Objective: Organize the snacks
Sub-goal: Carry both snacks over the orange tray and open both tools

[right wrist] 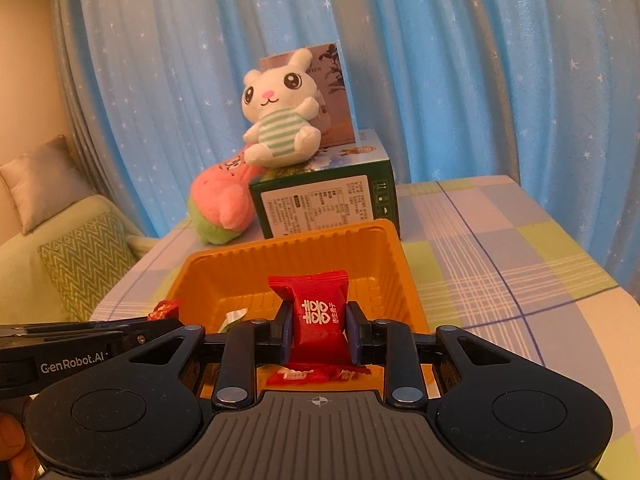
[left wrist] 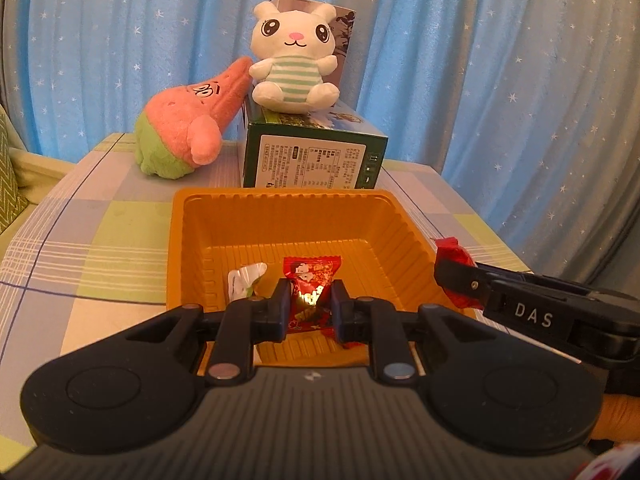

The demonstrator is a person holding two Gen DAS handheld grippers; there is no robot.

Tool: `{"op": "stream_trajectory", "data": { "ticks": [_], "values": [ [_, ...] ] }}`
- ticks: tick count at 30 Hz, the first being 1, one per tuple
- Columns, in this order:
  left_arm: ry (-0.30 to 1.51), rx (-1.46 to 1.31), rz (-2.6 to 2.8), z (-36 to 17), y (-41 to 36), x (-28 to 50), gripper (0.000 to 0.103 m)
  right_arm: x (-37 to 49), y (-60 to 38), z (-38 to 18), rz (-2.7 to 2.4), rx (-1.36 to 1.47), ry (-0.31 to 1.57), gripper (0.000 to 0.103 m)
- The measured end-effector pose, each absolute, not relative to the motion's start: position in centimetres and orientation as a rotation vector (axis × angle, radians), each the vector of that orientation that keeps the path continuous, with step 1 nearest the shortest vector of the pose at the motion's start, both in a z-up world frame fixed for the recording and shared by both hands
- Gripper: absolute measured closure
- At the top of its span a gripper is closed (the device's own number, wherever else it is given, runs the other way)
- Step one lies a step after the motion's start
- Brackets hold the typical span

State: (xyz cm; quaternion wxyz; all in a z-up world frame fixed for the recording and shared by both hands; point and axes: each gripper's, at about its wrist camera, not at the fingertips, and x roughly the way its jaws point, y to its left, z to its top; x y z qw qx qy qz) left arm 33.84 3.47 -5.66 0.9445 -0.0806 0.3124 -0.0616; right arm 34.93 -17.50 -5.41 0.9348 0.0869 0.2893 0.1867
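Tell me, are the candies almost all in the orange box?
Partly. Done: a white-wrapped candy already lies in the ribbed orange plastic tray. In hand: the left gripper pinches a red patterned candy packet, and the right gripper pinches a red packet with white characters, both over the tray. Left: dropping both.

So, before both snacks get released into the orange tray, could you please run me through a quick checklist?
1. Left gripper shut on its red snack packet: ok.
2. Right gripper shut on the red candy packet: ok.
3. Left packet above the orange tray: ok.
4. Right packet inside the tray rim: cannot tell; the left view shows it at the right rim.
5. Free floor space in the tray, only a white wrapper and another red packet lying there: ok.
6. Green box clear behind the tray: ok.
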Motion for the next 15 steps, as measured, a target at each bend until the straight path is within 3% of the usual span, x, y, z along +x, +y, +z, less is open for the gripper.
{"op": "stream_trajectory", "data": {
  "ticks": [15],
  "values": [
    [0.698,-0.196,-0.137,-8.7,4.3,37.1,0.084,39.1,-16.6,-7.0,0.362,0.177,0.618,0.076]
  ]
}}
